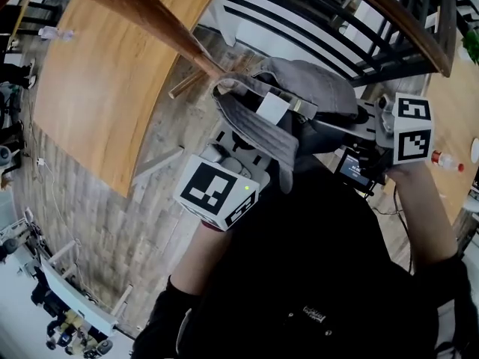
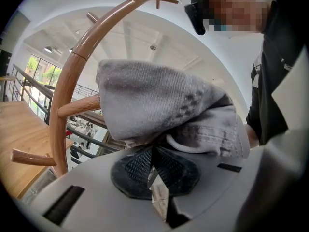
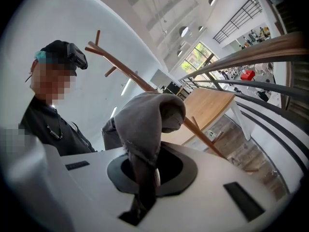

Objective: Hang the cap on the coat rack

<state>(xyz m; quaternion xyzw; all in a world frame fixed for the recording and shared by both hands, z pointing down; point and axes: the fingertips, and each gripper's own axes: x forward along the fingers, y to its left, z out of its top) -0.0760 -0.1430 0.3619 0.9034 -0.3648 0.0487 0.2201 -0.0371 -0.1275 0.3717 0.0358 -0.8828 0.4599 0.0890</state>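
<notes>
Grey cap [image 1: 314,88] is held up btwn your two grippers, right at the wooden coat rack [image 1: 142,10]. Your left gripper [image 2: 154,150] has its jaws pressed together on the cap's lower rim. Your right gripper [image 3: 144,170] has its jaws clamped on a fold of fabric at the other side, w/ the crown bulging above.

Key relation: in the left gripper view a peg [image 2: 79,105] runs roughly level from the curved rack pole toward the cap. Its tip meets the cap's left edge; can't tell if it sits inside the crown. So the peg lies on the left gripper's side, and that hand is nearer.

Judgement: next move prob. needs the cap's opening slid along the peg's axis before either grip lets go.
</notes>
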